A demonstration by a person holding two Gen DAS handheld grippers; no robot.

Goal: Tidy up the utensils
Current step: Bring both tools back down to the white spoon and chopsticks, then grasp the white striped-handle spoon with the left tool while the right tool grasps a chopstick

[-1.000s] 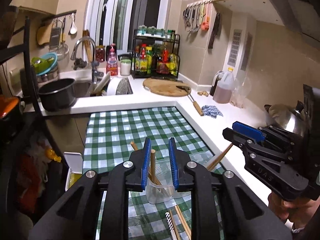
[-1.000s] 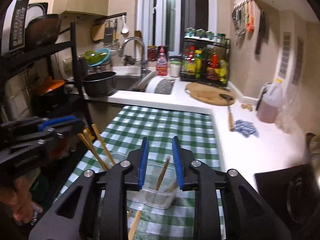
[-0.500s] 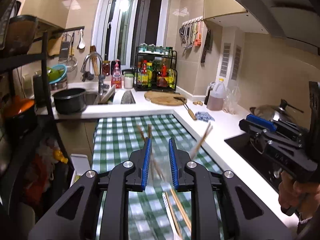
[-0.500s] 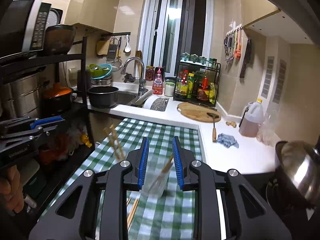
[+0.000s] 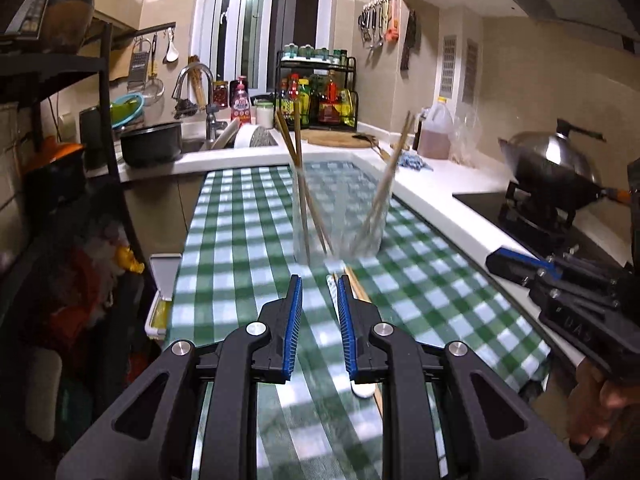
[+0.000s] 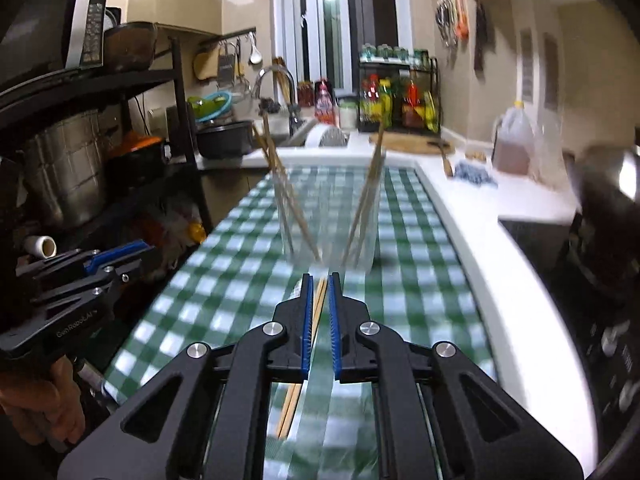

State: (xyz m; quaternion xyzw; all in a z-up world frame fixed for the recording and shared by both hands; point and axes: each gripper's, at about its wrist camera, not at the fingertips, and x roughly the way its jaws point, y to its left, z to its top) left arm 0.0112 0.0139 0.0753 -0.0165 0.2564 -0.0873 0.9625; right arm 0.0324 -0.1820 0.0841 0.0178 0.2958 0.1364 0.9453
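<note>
A clear plastic cup stands on the green checked cloth, with wooden chopsticks leaning out of it on both sides. My left gripper hovers in front of the cup, slightly open and holding nothing. Loose chopsticks and a white spoon lie on the cloth under it. In the right wrist view the cup is just ahead of my right gripper. Its jaws are closing to a thin slit and grip nothing. Loose chopsticks lie below it.
A white counter borders the cloth on the right, and a wok sits on the stove beyond it. The sink and a dark pot are at the back. A black rack stands left, and a white-lidded box lies by the cloth's left edge.
Both grippers drew back and sank lower, so the cup now stands ahead of the fingertips instead of between them. The right jaws narrowed to a slit. The left gap is unchanged.
</note>
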